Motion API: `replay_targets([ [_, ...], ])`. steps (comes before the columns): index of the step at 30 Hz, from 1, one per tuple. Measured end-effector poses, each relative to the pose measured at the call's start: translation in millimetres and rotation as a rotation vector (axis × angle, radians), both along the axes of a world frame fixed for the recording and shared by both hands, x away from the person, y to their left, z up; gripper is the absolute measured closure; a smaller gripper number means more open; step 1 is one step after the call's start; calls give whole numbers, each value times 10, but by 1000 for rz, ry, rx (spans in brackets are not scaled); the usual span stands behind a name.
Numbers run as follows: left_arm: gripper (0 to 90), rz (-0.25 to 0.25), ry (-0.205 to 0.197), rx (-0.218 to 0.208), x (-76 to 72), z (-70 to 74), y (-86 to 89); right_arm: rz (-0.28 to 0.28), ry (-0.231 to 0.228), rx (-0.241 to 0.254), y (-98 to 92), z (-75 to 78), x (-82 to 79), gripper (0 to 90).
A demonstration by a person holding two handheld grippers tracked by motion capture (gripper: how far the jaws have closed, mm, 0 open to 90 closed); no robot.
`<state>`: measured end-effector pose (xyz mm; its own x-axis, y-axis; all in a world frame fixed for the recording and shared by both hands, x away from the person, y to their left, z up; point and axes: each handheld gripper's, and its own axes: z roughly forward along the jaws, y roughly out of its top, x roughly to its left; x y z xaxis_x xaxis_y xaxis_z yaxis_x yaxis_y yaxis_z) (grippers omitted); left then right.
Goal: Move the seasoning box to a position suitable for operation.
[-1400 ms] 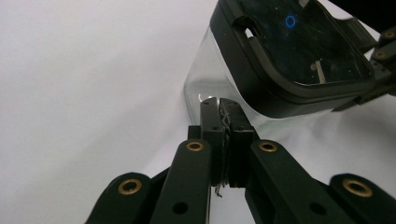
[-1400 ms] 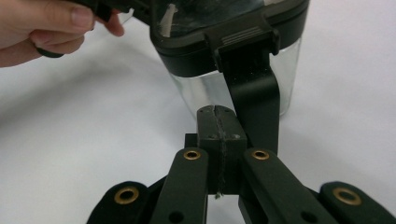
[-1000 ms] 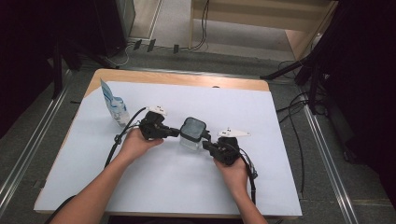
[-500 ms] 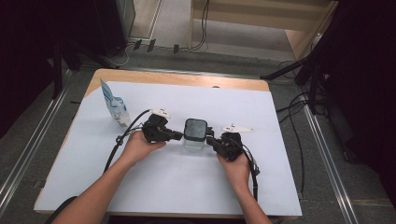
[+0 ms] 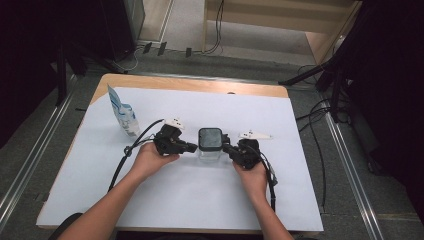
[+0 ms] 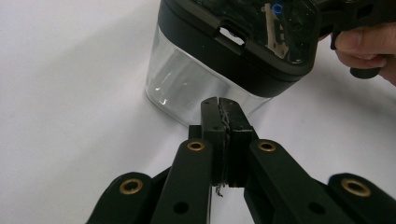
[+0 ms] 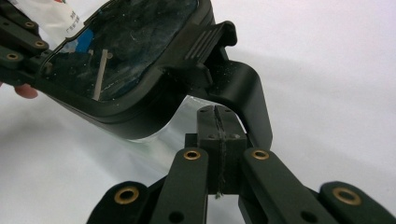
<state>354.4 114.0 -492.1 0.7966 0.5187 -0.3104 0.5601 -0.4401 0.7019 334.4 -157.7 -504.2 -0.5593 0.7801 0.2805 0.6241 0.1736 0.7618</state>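
Observation:
A clear square container (image 5: 210, 152) with a black lid (image 5: 210, 138) stands mid-table on the white sheet. My left gripper (image 5: 194, 148) is shut and empty, with its tips at the container's left side. In the left gripper view its tips (image 6: 223, 109) sit against the clear wall (image 6: 182, 88), just below the lid's rim (image 6: 243, 60). My right gripper (image 5: 226, 148) is also shut, at the container's right side. In the right gripper view its tips (image 7: 216, 115) lie right under the lid's black latch (image 7: 233, 79); whether they touch it I cannot tell.
A blue and white pouch (image 5: 123, 116) stands upright at the back left of the white sheet (image 5: 200, 200). The wooden table edge (image 5: 190, 84) runs along the back. Cables (image 5: 315, 130) lie on the floor to the right, and metal rails flank the table.
My right gripper has come up from below and to the right of the container to sit level against its right side. The container has shifted slightly nearer. The left gripper barely moved.

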Motion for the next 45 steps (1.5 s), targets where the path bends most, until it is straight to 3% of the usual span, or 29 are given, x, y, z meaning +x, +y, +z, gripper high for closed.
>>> replay_targets([
  [13,891,-4,2,-8,-31,-19,10,-1,5,-14,23,24,54,900],
  [23,884,19,-3,-23,-6,-7,54,14,7,-21,37,29,33,900],
  [25,818,8,-7,-28,-11,26,86,32,4,-36,28,48,10,900],
  [28,741,-6,-18,-2,-36,73,132,52,-12,-61,9,69,-27,835],
  [32,671,-9,-20,-11,-49,112,191,87,6,-35,-80,110,-60,800],
  [33,631,-6,-15,-31,-50,122,222,106,4,-33,-124,135,-80,752],
  [38,566,-12,-34,-33,-73,137,280,136,-1,-19,-249,124,-71,644],
  [43,520,-22,-25,-51,-97,166,297,138,7,10,-323,122,-30,584],
  [45,473,-20,-22,-55,-99,177,302,144,0,-3,-315,124,-18,562],
])
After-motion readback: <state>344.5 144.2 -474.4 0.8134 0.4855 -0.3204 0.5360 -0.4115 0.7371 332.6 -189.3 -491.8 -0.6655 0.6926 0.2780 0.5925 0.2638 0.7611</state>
